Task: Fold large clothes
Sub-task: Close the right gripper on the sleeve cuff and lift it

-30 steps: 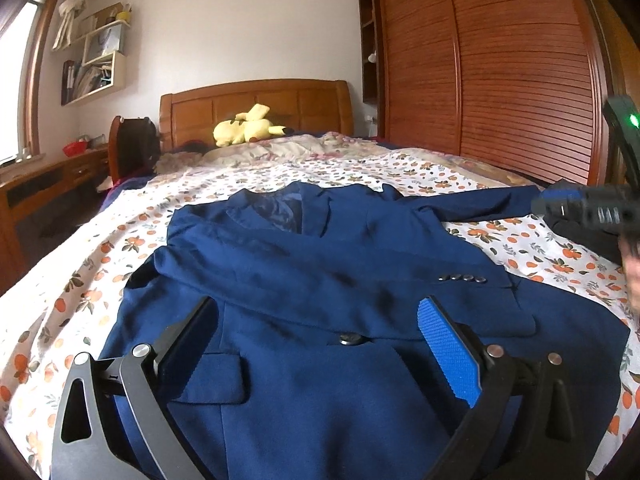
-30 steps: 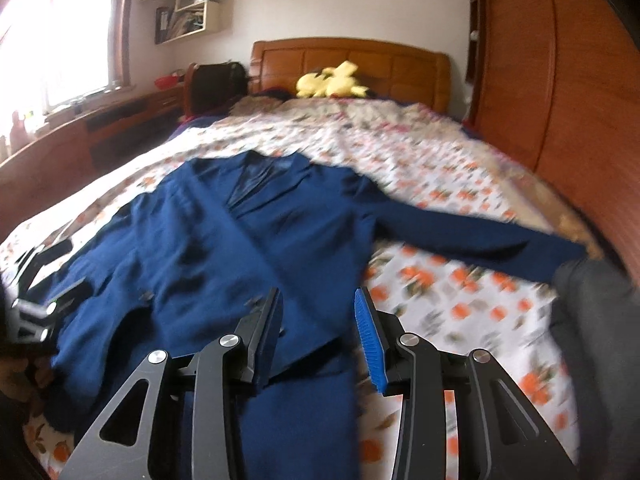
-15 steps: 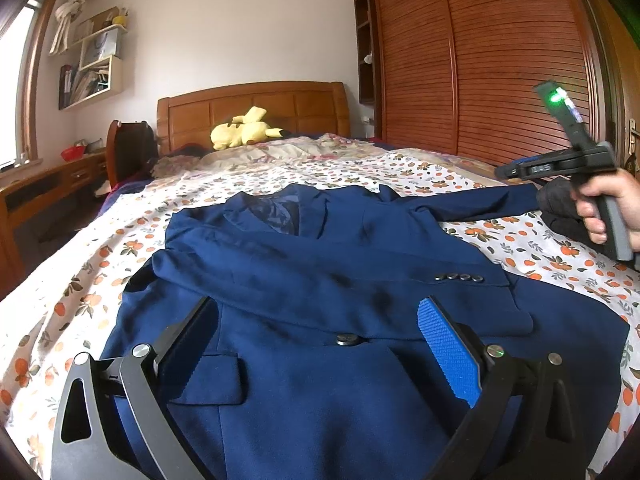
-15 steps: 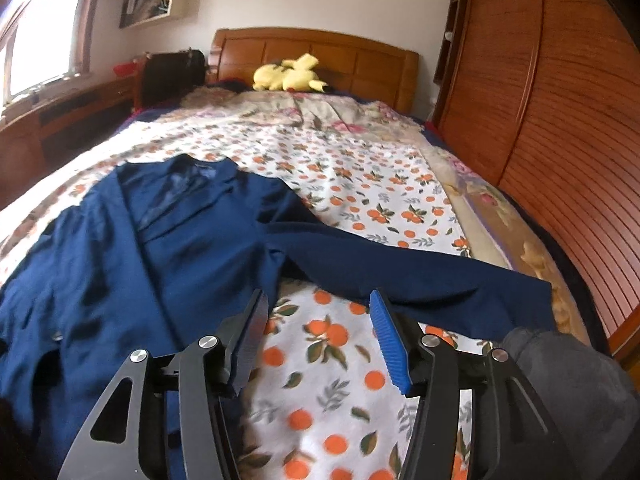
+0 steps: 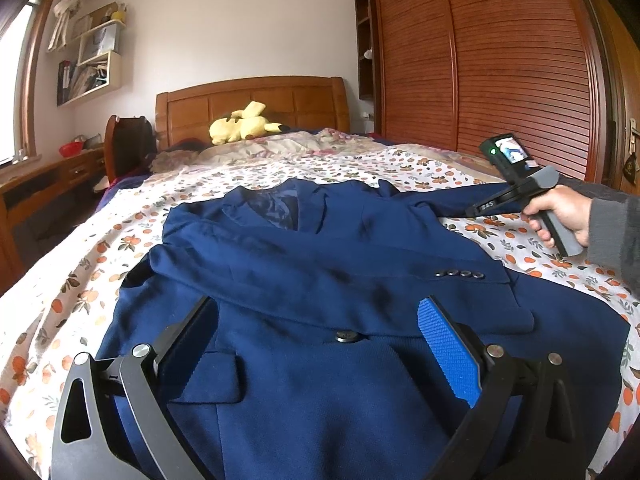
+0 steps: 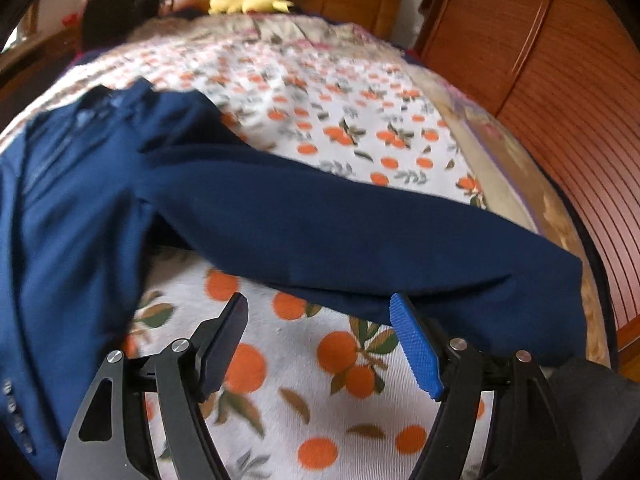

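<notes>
Jacket (image 5: 320,288) spread flat across the bed (image 5: 80,280) near its foot edge, one sleeve (image 6: 360,248) stretched toward the bed's right edge, plush toy (image 5: 244,122) at the headboard (image 5: 248,96), wardrobe (image 5: 500,72) beyond the right edge.

low wrist views, headboard-facing, sharing jacket (image 5: 320,280)

A navy-blue blazer (image 5: 320,280) with dark buttons (image 5: 460,274) lies ahead of the left gripper (image 5: 316,332), whose right finger carries a bright blue ribbed pad (image 5: 448,354). Around it spreads a white bedsheet (image 6: 340,128) printed with oranges and green leaves. Beyond sit a yellow plush toy (image 5: 242,124), a reddish-brown headboard (image 5: 256,98) and a slatted red-brown wardrobe (image 5: 500,64).
</notes>
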A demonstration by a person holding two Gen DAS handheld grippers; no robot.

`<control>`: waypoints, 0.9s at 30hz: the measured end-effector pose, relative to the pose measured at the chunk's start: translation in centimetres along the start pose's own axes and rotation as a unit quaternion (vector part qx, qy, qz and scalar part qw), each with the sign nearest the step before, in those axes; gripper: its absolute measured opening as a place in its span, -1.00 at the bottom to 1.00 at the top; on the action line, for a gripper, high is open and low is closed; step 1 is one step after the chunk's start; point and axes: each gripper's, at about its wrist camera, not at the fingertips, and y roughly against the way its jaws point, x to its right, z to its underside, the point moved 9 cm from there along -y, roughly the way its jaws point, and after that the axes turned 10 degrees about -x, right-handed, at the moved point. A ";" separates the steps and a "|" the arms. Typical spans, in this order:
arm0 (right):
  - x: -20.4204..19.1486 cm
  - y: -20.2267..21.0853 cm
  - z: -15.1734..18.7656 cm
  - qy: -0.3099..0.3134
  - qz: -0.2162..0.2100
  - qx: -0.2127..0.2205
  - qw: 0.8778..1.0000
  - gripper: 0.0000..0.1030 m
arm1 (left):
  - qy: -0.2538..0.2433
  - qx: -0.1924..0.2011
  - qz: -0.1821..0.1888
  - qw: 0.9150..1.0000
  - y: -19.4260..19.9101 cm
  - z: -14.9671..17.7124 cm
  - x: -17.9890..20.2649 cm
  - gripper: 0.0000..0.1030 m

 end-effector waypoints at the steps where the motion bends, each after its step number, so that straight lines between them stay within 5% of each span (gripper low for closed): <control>1: 0.1 -0.4 -0.1 0.001 0.005 -0.004 1.000 0.37 | 0.001 -0.001 0.001 1.000 -0.1 0.0 0.0 0.95; 6: 0.8 -2.0 -0.7 -0.005 0.031 -0.018 0.999 0.27 | 0.002 -0.003 0.002 1.000 -0.1 0.1 -0.1 0.95; 8: 1.0 -2.5 -1.1 -0.008 0.034 -0.021 0.999 -0.06 | 0.002 -0.003 0.002 1.000 -0.1 0.1 -0.1 0.95; 10: 1.1 -2.8 -1.5 -0.011 0.032 -0.024 0.999 -0.67 | 0.002 -0.003 0.002 1.000 -0.2 0.1 -0.1 0.95; 12: 0.8 -2.8 -1.8 -0.001 0.044 -0.024 0.999 -0.95 | 0.002 -0.002 0.002 1.000 -0.1 0.0 -0.1 0.95; 19: -0.5 4.2 -4.9 0.019 0.088 0.080 0.993 -0.97 | 0.002 -0.003 0.002 1.000 -0.2 0.1 -0.2 0.95; 27: -9.6 13.2 -4.7 0.113 -0.024 0.151 0.982 -0.97 | 0.003 -0.004 0.002 1.000 -0.2 0.1 -0.2 0.95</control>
